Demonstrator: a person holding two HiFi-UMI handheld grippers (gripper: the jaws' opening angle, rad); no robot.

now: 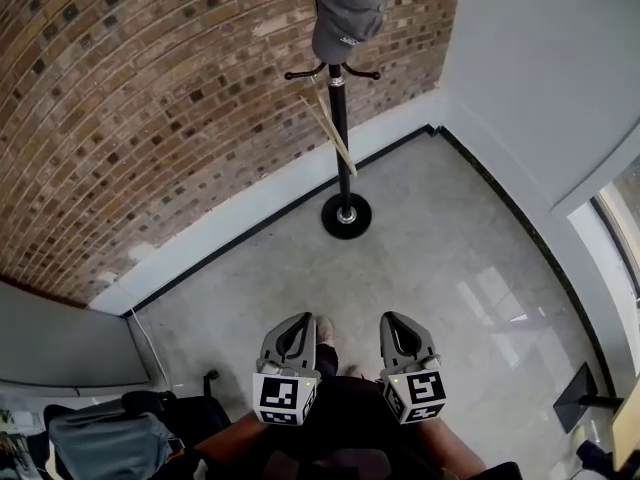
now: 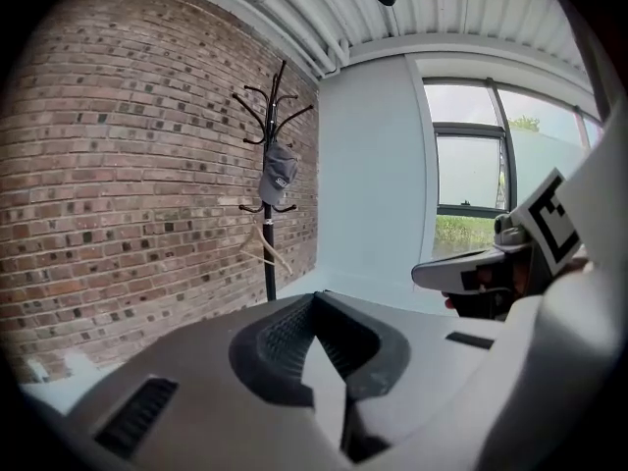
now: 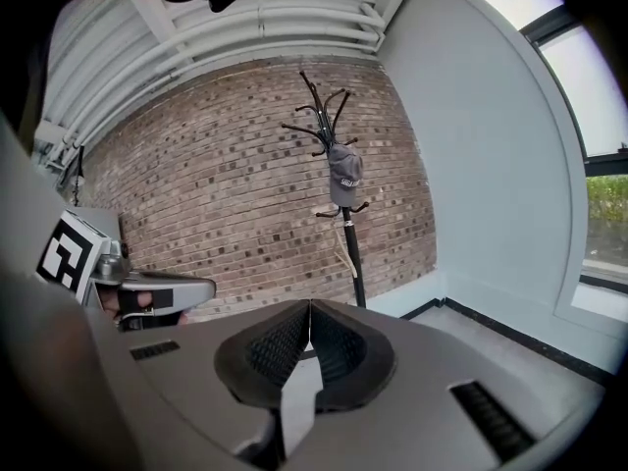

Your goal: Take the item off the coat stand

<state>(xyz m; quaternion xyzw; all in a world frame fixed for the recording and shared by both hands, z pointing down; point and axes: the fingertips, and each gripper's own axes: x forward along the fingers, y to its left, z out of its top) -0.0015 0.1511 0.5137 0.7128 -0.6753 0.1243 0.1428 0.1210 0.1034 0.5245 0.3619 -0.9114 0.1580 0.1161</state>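
Grippers: grey left gripper (image 1: 296,320) and right gripper (image 1: 398,318), jaws together, both empty.
Path: bare grey floor (image 1: 440,268).
Stand: black metal coat stand (image 1: 341,118) at the floor's far edge, by the brick wall (image 1: 150,88).
Item: soft grey cloth cap (image 1: 347,13) on an upper hook. It looks light and floppy; the brim is probably the firmest hold.
Obstacle: pale wooden hanger (image 1: 335,133) below the cap.

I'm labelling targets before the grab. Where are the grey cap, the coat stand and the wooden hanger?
grey cap (image 1: 348,13), head view, on its crown.
coat stand (image 1: 360,218), head view, on its round base.
wooden hanger (image 1: 325,126), head view, on its slanted arm.
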